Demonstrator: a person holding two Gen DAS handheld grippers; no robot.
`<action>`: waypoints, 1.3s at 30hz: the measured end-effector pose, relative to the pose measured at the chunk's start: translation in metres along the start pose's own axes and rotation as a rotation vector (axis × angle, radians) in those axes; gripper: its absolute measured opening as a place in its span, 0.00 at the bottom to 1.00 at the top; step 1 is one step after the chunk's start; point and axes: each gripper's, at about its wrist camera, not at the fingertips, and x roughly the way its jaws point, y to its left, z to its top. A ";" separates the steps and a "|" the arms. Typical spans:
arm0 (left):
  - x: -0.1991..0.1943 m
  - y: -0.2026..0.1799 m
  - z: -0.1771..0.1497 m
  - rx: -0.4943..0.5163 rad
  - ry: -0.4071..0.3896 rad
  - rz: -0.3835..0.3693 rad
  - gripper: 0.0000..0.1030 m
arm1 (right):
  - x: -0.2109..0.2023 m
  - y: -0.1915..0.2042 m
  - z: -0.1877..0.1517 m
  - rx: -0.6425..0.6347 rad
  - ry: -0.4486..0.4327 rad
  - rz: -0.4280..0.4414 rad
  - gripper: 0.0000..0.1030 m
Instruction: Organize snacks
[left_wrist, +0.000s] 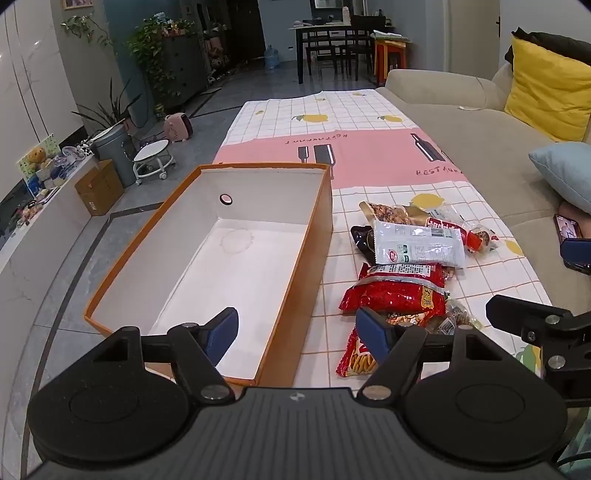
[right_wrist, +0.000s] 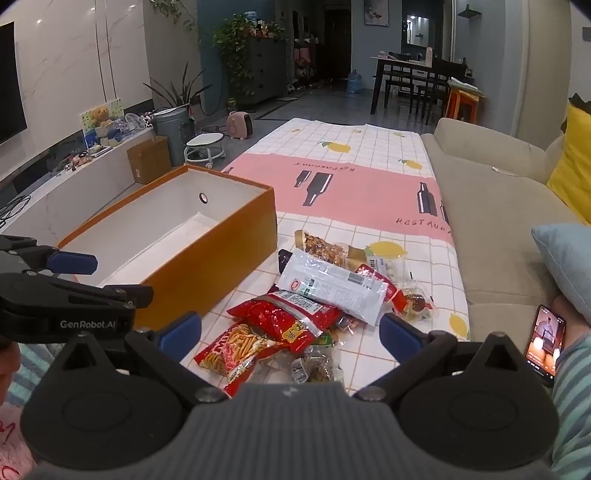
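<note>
An empty orange box (left_wrist: 288, 317) with a white inside stands on the table's left side; it also shows in the right wrist view (right_wrist: 207, 258). A pile of snack packets lies to its right: a white packet (left_wrist: 417, 247) (right_wrist: 332, 286) on top, a red bag (left_wrist: 391, 295) (right_wrist: 288, 317), a chip-stick bag (right_wrist: 236, 354) and a nut pouch (right_wrist: 323, 245). My left gripper (left_wrist: 297, 334) is open and empty, above the box's near right corner. My right gripper (right_wrist: 291, 334) is open and empty, just above the near end of the pile.
The table carries a pink and white checked cloth (left_wrist: 354, 147). A beige sofa (left_wrist: 480, 155) with yellow (left_wrist: 550, 92) and light blue cushions runs along the right. A lit phone (right_wrist: 546, 343) lies on the sofa. A cardboard carton (left_wrist: 99, 192) and a bin stand on the floor at left.
</note>
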 end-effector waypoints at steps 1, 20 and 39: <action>0.000 0.000 0.000 0.001 0.001 0.000 0.83 | 0.000 0.000 0.000 0.002 0.004 0.001 0.96; 0.001 0.003 -0.001 -0.002 0.011 0.008 0.83 | 0.002 0.003 0.002 -0.018 0.007 0.003 0.96; 0.005 0.003 -0.001 -0.011 0.024 0.018 0.83 | 0.006 0.004 0.002 -0.026 0.027 0.001 0.96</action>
